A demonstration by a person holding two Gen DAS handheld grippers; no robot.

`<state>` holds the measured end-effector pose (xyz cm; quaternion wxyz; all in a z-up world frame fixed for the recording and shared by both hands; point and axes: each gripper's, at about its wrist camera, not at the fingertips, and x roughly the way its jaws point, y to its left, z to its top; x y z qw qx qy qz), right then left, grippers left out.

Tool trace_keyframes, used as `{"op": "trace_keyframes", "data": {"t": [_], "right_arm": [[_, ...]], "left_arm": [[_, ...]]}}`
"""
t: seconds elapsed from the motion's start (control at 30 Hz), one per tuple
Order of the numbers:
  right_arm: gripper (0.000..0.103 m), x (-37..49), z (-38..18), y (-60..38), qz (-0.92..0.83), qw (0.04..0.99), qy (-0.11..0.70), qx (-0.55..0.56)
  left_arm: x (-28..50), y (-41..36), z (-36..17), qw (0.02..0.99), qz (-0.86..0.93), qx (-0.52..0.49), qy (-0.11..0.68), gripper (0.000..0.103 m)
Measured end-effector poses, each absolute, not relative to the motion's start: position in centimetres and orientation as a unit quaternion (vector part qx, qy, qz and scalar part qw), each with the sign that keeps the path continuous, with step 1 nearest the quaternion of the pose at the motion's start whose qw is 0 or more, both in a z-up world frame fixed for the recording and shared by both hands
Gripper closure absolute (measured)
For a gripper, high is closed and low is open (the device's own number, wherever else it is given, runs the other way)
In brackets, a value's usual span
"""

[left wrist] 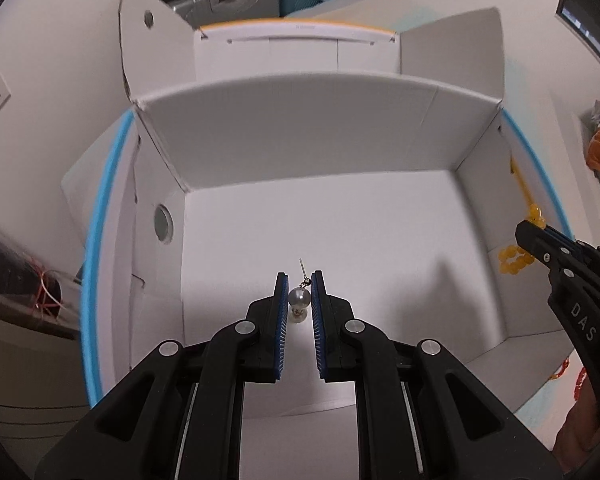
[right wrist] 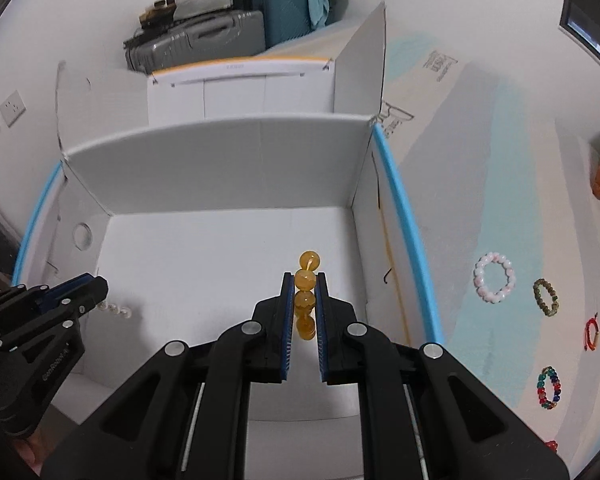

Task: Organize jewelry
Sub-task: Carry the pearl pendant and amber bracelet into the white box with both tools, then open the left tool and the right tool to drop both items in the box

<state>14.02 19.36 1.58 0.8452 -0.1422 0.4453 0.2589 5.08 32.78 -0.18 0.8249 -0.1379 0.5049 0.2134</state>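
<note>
My left gripper [left wrist: 299, 280] is shut on a pearl earring [left wrist: 299, 297] with a thin post, held above the floor of a white cardboard box [left wrist: 340, 216]. My right gripper [right wrist: 304, 278] is shut on a yellow bead bracelet [right wrist: 306, 292], also over the box floor [right wrist: 204, 256]. In the left wrist view the right gripper [left wrist: 530, 230] comes in from the right with the yellow beads [left wrist: 514, 258] hanging under it. In the right wrist view the left gripper [right wrist: 100, 284] shows at the left with small pearls [right wrist: 116, 309] below it.
Outside the box, on the pale blue surface to the right, lie a pink bead bracelet [right wrist: 495, 277], a dark green one [right wrist: 545, 297], a red cord one [right wrist: 591, 332] and a multicoloured one [right wrist: 549, 389]. Box flaps stand upright at the back. Suitcases [right wrist: 204, 40] stand behind.
</note>
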Motion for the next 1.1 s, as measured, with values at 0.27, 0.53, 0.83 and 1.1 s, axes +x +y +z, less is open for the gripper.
{"op": "trace_keyframes", "data": {"t": [0.27, 0.53, 0.83, 1.1], "right_arm": [[0.094, 15.3, -0.8, 20.3, 0.249, 0.819, 0.492, -0.159], [0.094, 15.9, -2.8, 20.8, 0.253, 0.792, 0.53, -0.169], [0.091, 15.2, -2.9, 20.7, 0.256, 0.791, 0.531, -0.165], [0.061, 13.7, -0.4, 20.0, 0.279, 0.806, 0.496, -0.16]], "left_arm": [[5.4, 33.8, -2.0, 0.801, 0.222, -0.147, 0.536, 0.091], [5.4, 33.6, -2.3, 0.801, 0.222, -0.142, 0.537, 0.091], [5.0, 33.6, -1.7, 0.805, 0.23, -0.147, 0.526, 0.08], [2.9, 33.5, 2.0, 0.831, 0.245, -0.146, 0.477, 0.036]]}}
